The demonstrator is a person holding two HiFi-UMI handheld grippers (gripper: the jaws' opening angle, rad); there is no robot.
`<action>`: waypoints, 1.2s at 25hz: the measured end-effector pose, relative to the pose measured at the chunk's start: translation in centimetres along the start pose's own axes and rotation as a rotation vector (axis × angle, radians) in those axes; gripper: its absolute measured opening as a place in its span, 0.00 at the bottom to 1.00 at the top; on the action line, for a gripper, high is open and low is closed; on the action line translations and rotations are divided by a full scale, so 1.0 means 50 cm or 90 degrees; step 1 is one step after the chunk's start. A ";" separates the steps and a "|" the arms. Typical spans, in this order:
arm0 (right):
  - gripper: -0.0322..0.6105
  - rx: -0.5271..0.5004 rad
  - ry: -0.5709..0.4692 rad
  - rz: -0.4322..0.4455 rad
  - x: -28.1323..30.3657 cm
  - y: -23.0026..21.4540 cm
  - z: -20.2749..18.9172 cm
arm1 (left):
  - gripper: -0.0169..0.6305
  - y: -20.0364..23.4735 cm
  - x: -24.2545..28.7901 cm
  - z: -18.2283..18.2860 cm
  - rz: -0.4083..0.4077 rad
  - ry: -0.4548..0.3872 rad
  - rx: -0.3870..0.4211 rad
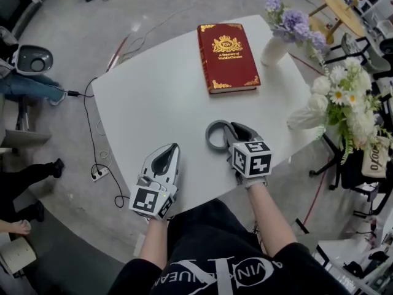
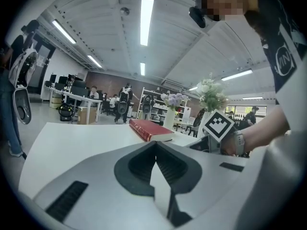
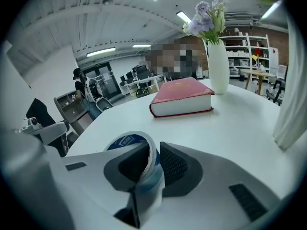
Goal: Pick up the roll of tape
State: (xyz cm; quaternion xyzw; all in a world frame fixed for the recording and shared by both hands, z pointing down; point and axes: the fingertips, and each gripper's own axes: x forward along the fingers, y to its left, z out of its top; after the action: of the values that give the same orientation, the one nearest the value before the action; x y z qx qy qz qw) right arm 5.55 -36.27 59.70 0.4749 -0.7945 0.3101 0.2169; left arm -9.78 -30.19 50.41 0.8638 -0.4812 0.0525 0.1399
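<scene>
The roll of tape [image 1: 213, 141] lies near the front of the white table [image 1: 153, 97], seen as a grey ring in the head view. My right gripper [image 1: 228, 131] reaches over its right side. In the right gripper view the roll [image 3: 128, 141], white with a blue inner label, has its wall wedged between the jaws of the right gripper [image 3: 152, 150], whose pads press on it from inside and outside. My left gripper [image 1: 172, 147] rests on the table to the left, apart from the roll. The left gripper view shows this left gripper [image 2: 156, 145] shut on nothing.
A red book [image 1: 227, 57] lies at the table's far side. Right of it stands a white vase of purple flowers [image 1: 274, 49], and a white bouquet [image 1: 344, 103] hangs over the right edge. Cables and a power strip [image 1: 98, 174] lie on the floor at left.
</scene>
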 end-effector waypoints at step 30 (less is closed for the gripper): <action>0.16 -0.013 -0.148 0.049 -0.151 0.073 0.075 | 0.03 0.015 -0.085 0.057 0.041 -0.064 -0.016</action>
State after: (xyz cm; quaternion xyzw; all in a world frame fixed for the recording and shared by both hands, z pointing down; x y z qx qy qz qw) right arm 5.53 -32.89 51.17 0.4744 -0.8351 0.2532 0.1158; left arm -12.80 -27.91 46.87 0.8478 -0.5154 0.0078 0.1245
